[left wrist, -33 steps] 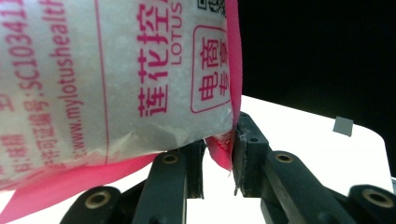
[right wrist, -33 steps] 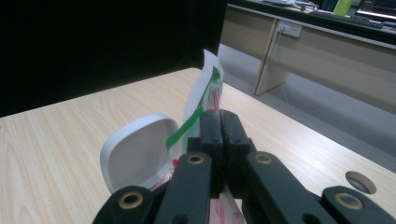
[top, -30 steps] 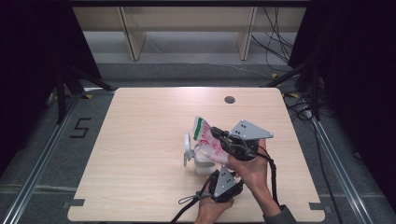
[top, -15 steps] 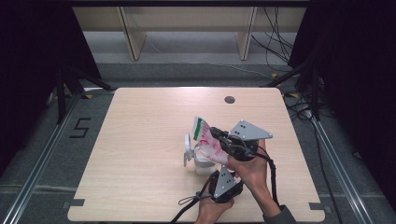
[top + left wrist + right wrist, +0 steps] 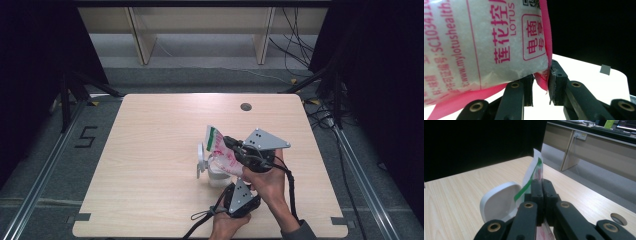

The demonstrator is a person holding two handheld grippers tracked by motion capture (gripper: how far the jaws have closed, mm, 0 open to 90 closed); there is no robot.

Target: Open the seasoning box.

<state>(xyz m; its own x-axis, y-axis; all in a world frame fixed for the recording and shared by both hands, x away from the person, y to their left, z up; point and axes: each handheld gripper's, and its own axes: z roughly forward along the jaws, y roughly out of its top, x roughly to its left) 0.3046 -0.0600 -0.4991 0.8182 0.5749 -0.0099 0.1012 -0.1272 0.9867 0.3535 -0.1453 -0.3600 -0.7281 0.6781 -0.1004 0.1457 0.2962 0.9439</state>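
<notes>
We have the pink-printed bag (image 5: 220, 150) held tilted over the white container (image 5: 216, 172), near the table's (image 5: 150, 150) front edge on the right; the container's hinged lid (image 5: 201, 159) stands open beside it. The right gripper (image 5: 231, 144) has its jaws pressed together on the bag's upper part, near the green-striped edge (image 5: 529, 181). The left gripper (image 5: 541, 86) pinches the bag's lower pink seam (image 5: 541, 80) between its pads, though only a thin corner of film sits there. Our main worry is that this corner slips out, since the granular fill looks heavy; the bag would then swing from the right grip and could scatter its contents onto the table or knock the container. We also judge that the upright lid could catch the bag's mouth and deflect the pour. Whether the mouth is already cut open, we cannot tell.
</notes>
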